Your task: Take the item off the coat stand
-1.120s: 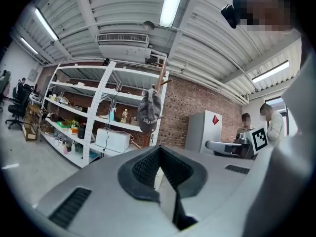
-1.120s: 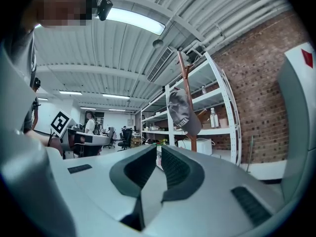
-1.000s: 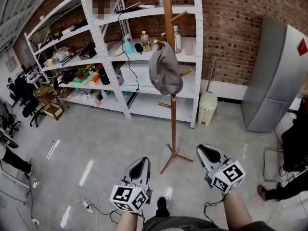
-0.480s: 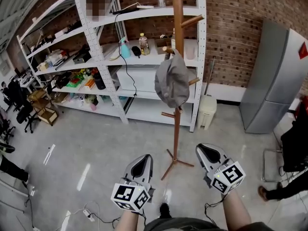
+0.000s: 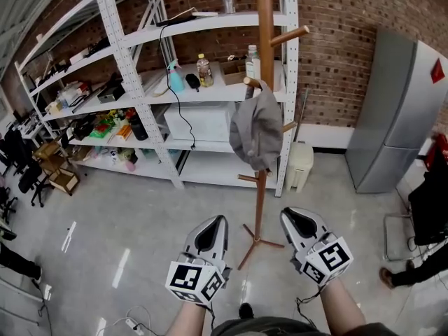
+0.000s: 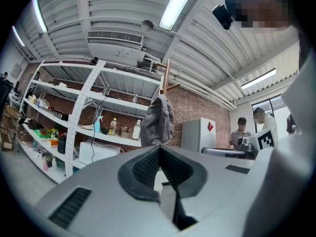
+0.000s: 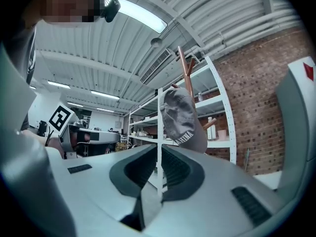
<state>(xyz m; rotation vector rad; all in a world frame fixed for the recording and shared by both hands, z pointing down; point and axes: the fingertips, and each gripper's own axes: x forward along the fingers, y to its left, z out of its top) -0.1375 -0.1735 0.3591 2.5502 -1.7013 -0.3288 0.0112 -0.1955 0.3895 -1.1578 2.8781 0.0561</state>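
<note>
Grey cap (image 5: 257,128) hangs on side peg of wooden coat stand (image 5: 261,194), partway up pole, untouched. Task not begun as far as I can judge: no reach, no grasp, no lift done. My left gripper (image 5: 212,231) and right gripper (image 5: 301,222) sit low near my body, well below cap and apart from it. Both tongs pinched together, nothing between them. Left to do: raise gripper, open jaws, pinch cap, lift it clear of peg. White shelving (image 5: 114,19) stands behind stand, grey fridge (image 5: 392,110) at right
</note>
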